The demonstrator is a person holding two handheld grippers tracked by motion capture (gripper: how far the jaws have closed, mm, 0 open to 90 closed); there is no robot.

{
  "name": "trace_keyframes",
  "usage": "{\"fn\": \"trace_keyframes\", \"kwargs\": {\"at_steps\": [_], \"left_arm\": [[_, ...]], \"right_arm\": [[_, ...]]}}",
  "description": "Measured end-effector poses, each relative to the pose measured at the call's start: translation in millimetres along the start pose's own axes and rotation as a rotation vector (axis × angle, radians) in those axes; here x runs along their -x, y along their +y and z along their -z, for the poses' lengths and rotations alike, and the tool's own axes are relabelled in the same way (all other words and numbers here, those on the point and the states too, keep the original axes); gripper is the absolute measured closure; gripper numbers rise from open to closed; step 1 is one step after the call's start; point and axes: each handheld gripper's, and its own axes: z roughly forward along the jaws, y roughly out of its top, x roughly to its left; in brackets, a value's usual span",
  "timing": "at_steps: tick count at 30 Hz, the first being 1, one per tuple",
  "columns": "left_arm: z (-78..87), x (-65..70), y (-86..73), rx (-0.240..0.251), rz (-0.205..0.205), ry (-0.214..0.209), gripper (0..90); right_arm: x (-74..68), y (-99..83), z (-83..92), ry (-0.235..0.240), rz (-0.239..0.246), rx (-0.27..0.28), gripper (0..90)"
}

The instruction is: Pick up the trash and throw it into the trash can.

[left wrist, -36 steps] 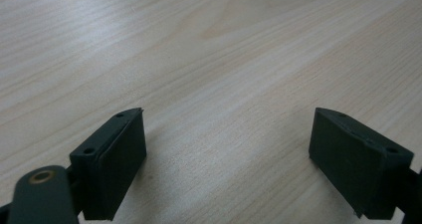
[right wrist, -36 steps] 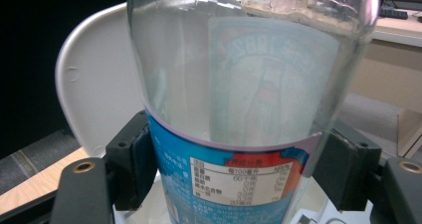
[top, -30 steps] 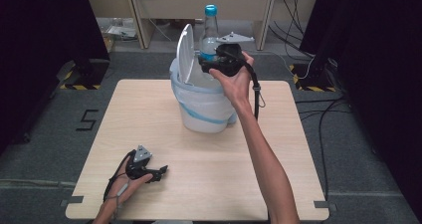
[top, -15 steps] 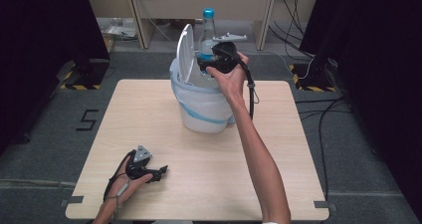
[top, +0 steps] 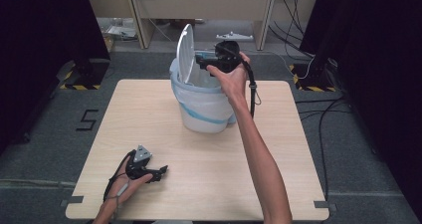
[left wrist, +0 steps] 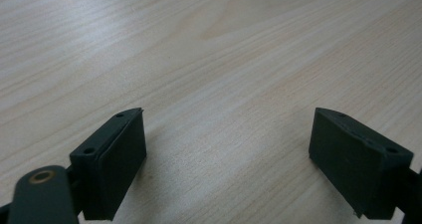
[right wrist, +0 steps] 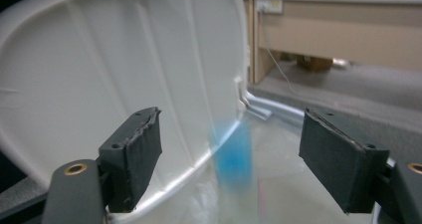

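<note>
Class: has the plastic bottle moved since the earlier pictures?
Yes. The bottle has dropped below the bin's rim; the right gripper hovers open above.

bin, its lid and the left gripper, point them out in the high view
bin (top: 205, 115), high view, front wall.
lid (top: 184, 55), high view, middle of the raised flap.
left gripper (top: 162, 171), high view, between the jaw tips.

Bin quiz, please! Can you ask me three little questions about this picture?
1. What does the left gripper rest on?
2. True or false: the lid of the bin is shut.
3. Which gripper is over the bin? A: left. B: right.

Key
1. The table.
2. False. The lid stands up.
3. B. Its jaws have just opened wider. A blue blur shows between them, not gripped.
</note>
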Motion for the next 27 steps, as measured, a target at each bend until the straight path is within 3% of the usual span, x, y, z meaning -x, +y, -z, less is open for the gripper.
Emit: {"fn": "trace_keyframes", "kwargs": {"at_steps": [4,8,13,21,27], "left_arm": [[0.2,0.1,-0.6,0.0,-0.002,0.0,13.9],[0.3,0.2,-0.5,-0.001,-0.002,0.0,13.7],[0.3,0.1,-0.4,-0.002,-0.002,0.001,13.7],[0.2,0.1,-0.5,-0.002,-0.002,0.0,13.7],[0.2,0.1,-0.5,-0.002,-0.002,0.0,13.7]], "right_arm": [[-7.1,1.8,12.3,0.011,0.043,0.019,29.9],[-5.7,0.5,19.0,0.014,0.049,0.029,34.5],[-8.6,0.3,21.9,0.011,0.064,0.039,34.9],[-27.0,1.0,20.7,0.06,0.087,0.032,35.1],[-35.0,5.4,23.3,0.065,0.098,0.038,35.1]]}}
